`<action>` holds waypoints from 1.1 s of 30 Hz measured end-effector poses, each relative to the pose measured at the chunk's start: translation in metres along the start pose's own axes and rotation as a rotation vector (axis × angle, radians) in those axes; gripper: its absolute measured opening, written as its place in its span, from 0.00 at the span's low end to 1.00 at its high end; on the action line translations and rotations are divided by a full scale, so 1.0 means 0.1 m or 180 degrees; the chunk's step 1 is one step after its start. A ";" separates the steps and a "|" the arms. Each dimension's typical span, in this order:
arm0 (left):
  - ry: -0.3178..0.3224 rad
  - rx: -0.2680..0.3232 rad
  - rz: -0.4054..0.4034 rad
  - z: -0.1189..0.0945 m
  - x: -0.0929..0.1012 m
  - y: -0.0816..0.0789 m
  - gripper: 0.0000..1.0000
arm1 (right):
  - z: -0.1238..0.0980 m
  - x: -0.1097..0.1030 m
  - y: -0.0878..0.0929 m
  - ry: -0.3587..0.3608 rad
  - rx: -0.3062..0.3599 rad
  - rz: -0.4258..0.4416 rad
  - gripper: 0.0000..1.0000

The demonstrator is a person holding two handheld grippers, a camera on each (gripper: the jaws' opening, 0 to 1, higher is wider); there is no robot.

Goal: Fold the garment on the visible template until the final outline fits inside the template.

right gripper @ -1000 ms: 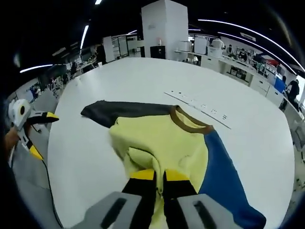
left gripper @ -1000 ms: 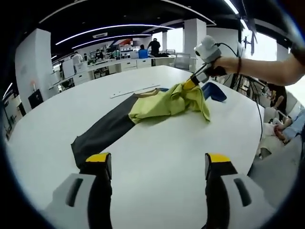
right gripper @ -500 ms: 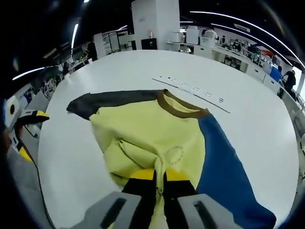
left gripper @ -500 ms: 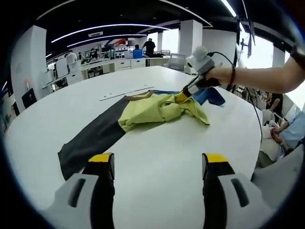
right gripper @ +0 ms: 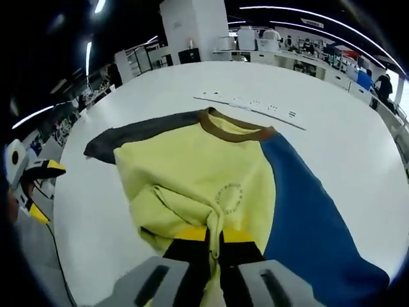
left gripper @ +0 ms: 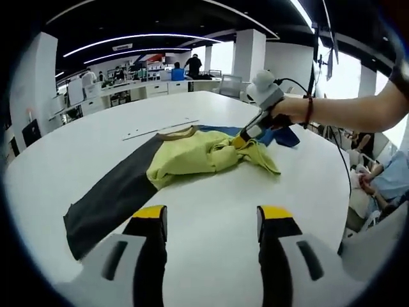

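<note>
1. Garment [right gripper: 211,179] — a soft knit shirt with a pale yellow body, a brown ribbed collar [right gripper: 233,125], one charcoal sleeve [right gripper: 137,131] and one blue sleeve [right gripper: 313,211]. In the right gripper view it lies across the centre of the frame on a smooth white table [right gripper: 160,89]; its lower hem is bunched into creased folds at lower centre.
2. Print on the garment: a small circular emblem [right gripper: 229,197] sits on the yellow chest, its lettering too small to read.
3. Right gripper [right gripper: 214,238] — yellow-tipped black jaws rising from the bottom of its own view, pressed together on a pinch of the yellow hem. In the left gripper view the same tool [left gripper: 241,139] appears at upper right, held by a hand [left gripper: 281,112], its tip buried in the crumpled cloth [left gripper: 204,157].
4. Left gripper [left gripper: 213,220] — jaws parted wide at the bottom of its view, nothing between them, above bare table; the charcoal sleeve [left gripper: 108,198] ends just to their left. It also shows at the left edge of the right gripper view [right gripper: 35,185], well apart from the shirt.
5. Template strip [right gripper: 252,105]: a thin, pale, flat band with small dark marks, illegible, lying on the table just beyond the collar, in the upper centre of the right gripper view.
6. Background: office desks and white pillars [left gripper: 246,54], with people [left gripper: 192,64] standing far off.
</note>
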State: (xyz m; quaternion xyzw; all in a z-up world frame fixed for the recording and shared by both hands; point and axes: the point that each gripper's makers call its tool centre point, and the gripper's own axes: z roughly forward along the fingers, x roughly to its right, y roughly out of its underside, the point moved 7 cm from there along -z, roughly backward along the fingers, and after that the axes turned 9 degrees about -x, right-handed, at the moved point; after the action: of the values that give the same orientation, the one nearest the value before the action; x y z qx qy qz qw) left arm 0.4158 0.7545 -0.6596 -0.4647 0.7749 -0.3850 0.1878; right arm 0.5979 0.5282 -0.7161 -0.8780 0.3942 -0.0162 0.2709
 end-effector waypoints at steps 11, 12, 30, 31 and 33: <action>0.0261 0.0064 0.0063 0.41 0.08 -0.27 0.46 | -0.01 -0.01 0.02 -0.0106 0.0062 0.0223 0.03; 0.0293 0.0064 0.0062 0.46 0.08 -0.29 0.46 | -0.01 -0.01 0.02 -0.0105 0.0064 0.0218 0.03; 0.0517 0.0026 0.0107 1.20 0.09 -0.41 0.29 | 0.01 0.01 0.00 -0.0168 0.0112 0.0130 0.03; 0.0513 0.0002 0.0106 1.23 0.09 -0.40 0.28 | 0.02 0.01 0.00 -0.0170 0.0114 0.0131 0.03; 0.0539 0.0003 0.0060 1.29 0.08 -0.39 0.28 | 0.02 0.01 0.00 -0.0170 0.0116 0.0119 0.03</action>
State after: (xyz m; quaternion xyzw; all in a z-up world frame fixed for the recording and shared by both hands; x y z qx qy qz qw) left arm 0.5182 0.6830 -0.7103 -0.4232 0.7922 -0.4215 0.1254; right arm 0.5991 0.5287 -0.7183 -0.8655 0.4028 0.0052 0.2976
